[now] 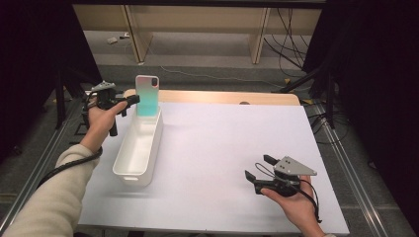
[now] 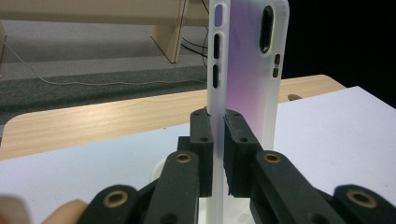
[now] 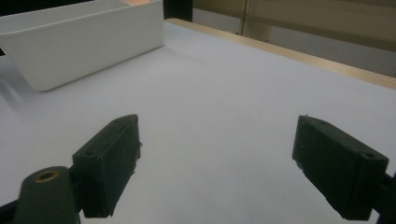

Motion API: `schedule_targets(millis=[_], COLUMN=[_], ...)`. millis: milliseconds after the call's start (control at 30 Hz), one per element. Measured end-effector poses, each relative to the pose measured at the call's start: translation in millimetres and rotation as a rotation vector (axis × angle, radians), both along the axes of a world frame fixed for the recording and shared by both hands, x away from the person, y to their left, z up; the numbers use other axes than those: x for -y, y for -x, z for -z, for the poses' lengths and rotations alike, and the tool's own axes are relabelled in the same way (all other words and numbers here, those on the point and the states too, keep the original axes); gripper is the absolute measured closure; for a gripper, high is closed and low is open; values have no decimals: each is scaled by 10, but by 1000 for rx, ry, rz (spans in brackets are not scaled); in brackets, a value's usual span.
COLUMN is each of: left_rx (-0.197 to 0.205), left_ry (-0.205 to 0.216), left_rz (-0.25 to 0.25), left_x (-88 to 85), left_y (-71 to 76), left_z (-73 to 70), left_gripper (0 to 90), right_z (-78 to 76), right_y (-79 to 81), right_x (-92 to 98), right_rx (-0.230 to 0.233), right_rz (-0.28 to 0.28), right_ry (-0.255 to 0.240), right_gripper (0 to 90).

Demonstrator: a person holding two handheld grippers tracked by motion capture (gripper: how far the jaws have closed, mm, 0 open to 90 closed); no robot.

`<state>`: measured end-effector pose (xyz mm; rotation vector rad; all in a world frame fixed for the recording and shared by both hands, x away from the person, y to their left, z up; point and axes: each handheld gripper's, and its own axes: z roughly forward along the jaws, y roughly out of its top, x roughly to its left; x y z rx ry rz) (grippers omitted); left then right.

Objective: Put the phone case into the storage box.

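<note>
Black jaws of L gripper (image 2: pixel 218 149) clamp phone case (image 2: pixel 245 70) edge-on, long axis upright, over far end of white bin (image 1: pixel 138 148); drop path straight down. R gripper (image 1: pixel 262 168) wide, idle, well apart.

No readable text, labels, brands, numbers or signs on anything.

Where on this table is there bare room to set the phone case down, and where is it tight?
The white table sheet is bare between the white bin and the right gripper, and beyond that gripper to the far edge. The bin's near end looks free too. It is tight at the bin's far end, where the left gripper holds the phone case upright.
</note>
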<state>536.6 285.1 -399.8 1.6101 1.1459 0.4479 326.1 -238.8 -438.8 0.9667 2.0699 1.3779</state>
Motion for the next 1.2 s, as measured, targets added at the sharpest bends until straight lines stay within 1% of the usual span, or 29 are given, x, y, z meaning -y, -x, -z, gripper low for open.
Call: schedule_targets(millis=[33,67,100,200,233,267,300,333,400,467,500,600,633,667,700,733,767,800,833,867,967,1000,1033,1200], left_rx=[-2,-4,-5,-8,-9,-11,-13,-15,-14,-15,-16,-19,-23,-22,-24,-27,-26,-27,-28,-30,-34,-35,-39,-39], left_ry=[0,0,-1,3,0,0,1,2,0,0,-1,1,2,1,2,4,3,2,3,1,1,-1,-2,-3], left_rz=[-1,-3,-2,-5,-4,-5,-7,-8,-6,-5,-5,-8,-13,-11,-12,-15,-12,-13,-12,-14,-16,-16,-17,-13], left_x=[2,6,5,5,4,4,5,7,8,8,7,0,-1,-6,-10,-10,-12,-13,-14,-14,-20,-22,-22,-13], left_y=[-2,-3,-6,-16,-21,-25,-27,-30,-37,-42,-45,-51,-50,-54,-56,-55,-59,-59,-61,-60,-63,-65,-64,-71], left_z=[3,7,13,29,34,39,43,46,52,56,59,71,75,81,86,90,98,104,110,114,130,135,138,155], left_gripper=[831,831,831,831,831,831,831,831,831,831,831,831,831,831,831,831,831,831,831,831,831,831,831,831], right_z=[0,-4,1,-3,-16,-15,-1,-2,2,0,3,4,2,0,-1,2,4,5,6,4,6,5,7,7], right_y=[6,2,0,4,18,17,3,2,-4,0,-4,-5,6,2,7,6,0,5,-1,6,-5,5,-2,-1], right_x=[-4,5,0,4,11,11,2,5,5,4,6,7,2,4,2,2,5,1,6,1,7,3,6,4], right_rx=[-14,-5,0,-11,-40,-37,-15,-7,-2,-8,-1,-1,-21,-11,-20,-20,-11,-21,-6,-22,-1,-21,-4,-7], right_rz=[0,-3,1,-2,-5,-5,-6,-3,-8,-8,-9,-7,-8,-7,-7,-8,-6,-6,-5,-7,-7,-5,-7,-8], right_ry=[-6,5,-1,3,13,15,1,5,8,5,10,9,1,3,-1,1,6,2,8,3,8,3,6,5], right_gripper=[163,163,163,163,163,163,163,163,163,164,164,163,164,164,164,164,164,164,164,164,164,164,164,164])
